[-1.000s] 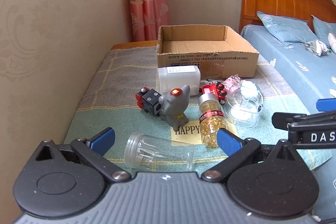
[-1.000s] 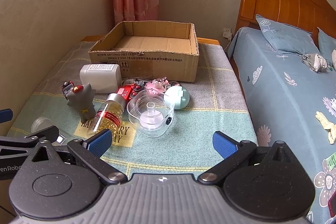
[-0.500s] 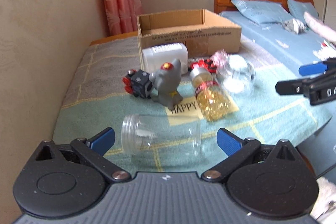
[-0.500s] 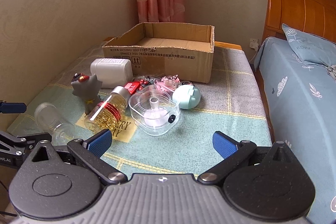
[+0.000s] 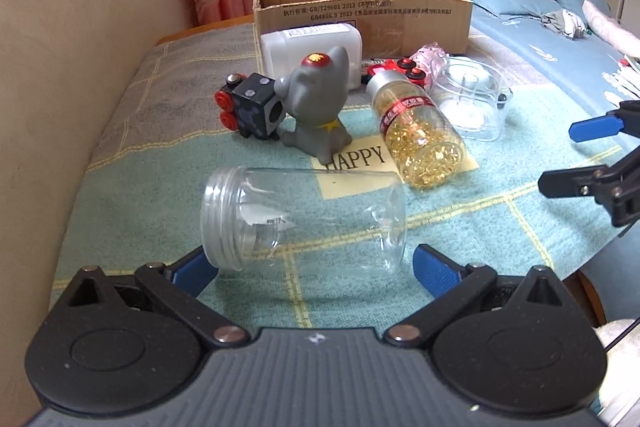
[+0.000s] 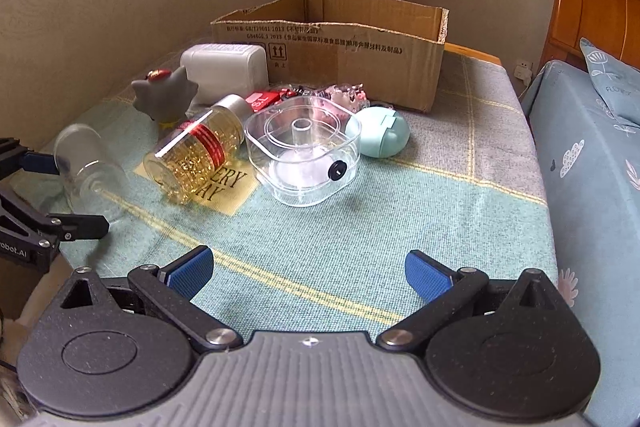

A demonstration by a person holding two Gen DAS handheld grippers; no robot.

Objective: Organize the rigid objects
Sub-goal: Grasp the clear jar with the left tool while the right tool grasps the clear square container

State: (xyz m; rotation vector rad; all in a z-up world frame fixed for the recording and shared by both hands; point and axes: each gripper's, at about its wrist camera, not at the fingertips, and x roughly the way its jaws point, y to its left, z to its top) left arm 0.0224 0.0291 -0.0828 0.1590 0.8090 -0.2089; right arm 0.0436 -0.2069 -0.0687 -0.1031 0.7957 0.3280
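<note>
From the left wrist we see our left tool (image 5: 316,263) spread wide, its blue pads on either side of an empty clear plastic jar (image 5: 304,217) lying on its side on the cloth-covered bench (image 5: 120,131); whether the pads touch it we cannot tell. Beyond the jar stand a grey cat figurine (image 5: 316,107), a black cube toy (image 5: 256,107) just beside it, and a lying bottle of golden capsules (image 5: 420,135). The open cardboard box (image 5: 360,11) sits at the back.

From the right wrist, our right tool (image 6: 308,273) is released, gripping nothing, above bare cloth. Ahead lie a clear square container (image 6: 304,151), a mint-green case (image 6: 378,131) and a white plastic tub (image 6: 224,67) near the box (image 6: 332,47).
</note>
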